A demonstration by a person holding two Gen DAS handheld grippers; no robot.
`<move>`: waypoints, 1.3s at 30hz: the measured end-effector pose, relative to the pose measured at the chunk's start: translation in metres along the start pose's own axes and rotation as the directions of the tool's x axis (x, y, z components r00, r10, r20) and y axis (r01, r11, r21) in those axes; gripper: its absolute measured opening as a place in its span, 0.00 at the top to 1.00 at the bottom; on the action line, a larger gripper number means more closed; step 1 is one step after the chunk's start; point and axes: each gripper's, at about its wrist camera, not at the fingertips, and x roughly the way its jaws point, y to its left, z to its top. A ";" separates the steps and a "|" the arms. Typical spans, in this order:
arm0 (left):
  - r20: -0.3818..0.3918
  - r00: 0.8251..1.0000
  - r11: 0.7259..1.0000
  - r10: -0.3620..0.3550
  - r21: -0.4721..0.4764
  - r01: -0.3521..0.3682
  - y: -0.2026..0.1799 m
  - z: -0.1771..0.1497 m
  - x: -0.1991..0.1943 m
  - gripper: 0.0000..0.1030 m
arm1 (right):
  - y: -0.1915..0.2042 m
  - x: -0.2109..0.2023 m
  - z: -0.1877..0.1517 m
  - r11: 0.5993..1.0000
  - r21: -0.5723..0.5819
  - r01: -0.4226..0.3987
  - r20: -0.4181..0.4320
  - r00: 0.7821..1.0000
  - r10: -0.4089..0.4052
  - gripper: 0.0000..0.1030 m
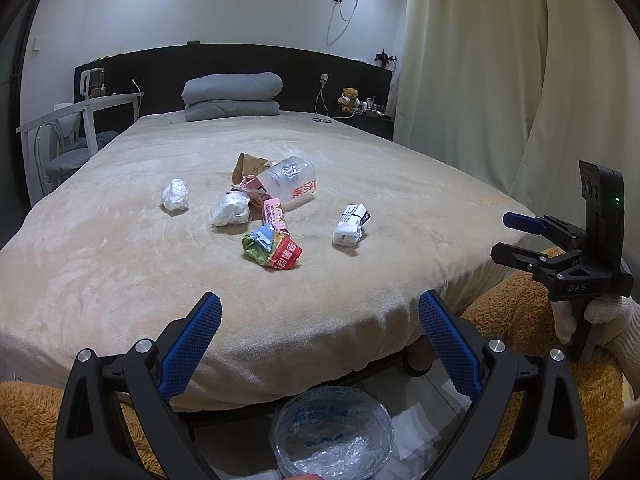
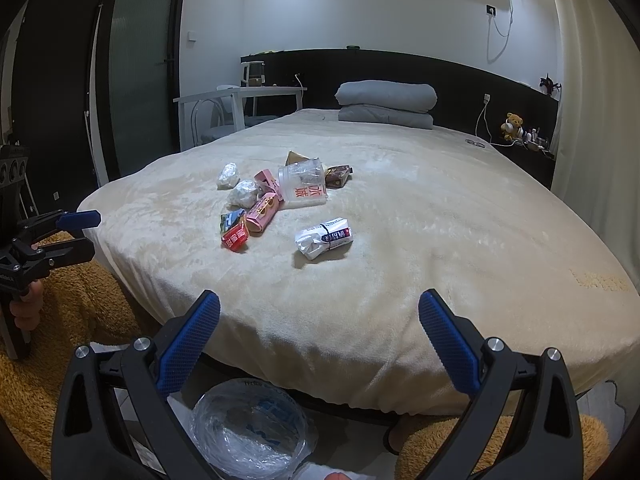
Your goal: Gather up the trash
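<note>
Several pieces of trash lie on the beige bed (image 1: 120, 248): a white crumpled wad (image 1: 175, 195), a second wad (image 1: 231, 209), a clear plastic cup (image 1: 290, 182), a pink carton (image 1: 276, 211), a green-red snack wrapper (image 1: 271, 249) and a white milk carton (image 1: 351, 225). The cup (image 2: 303, 184), the snack wrapper (image 2: 234, 230) and the milk carton (image 2: 325, 237) also show in the right wrist view. A bin lined with a clear bag (image 1: 332, 430) stands on the floor at the bed's foot, below both grippers. My left gripper (image 1: 320, 344) and right gripper (image 2: 320, 344) are open and empty, short of the bed's edge.
Folded grey bedding (image 1: 232, 96) lies at the headboard. A white desk and chair (image 1: 76, 128) stand left of the bed, curtains (image 1: 500, 60) on the right. An orange fluffy rug (image 1: 520, 312) covers the floor. The right gripper shows in the left wrist view (image 1: 508, 236).
</note>
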 end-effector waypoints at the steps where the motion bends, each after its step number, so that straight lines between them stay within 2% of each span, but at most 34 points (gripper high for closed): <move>1: 0.000 1.000 1.000 0.000 -0.001 0.000 0.000 0.000 0.000 0.06 | 0.000 0.000 0.000 1.000 0.000 0.000 0.000 1.000 0.000 0.04; 39: 0.012 1.000 1.000 -0.011 0.008 0.010 -0.004 0.004 -0.003 0.06 | 0.000 0.000 -0.003 1.000 -0.001 0.002 0.004 1.000 -0.002 0.04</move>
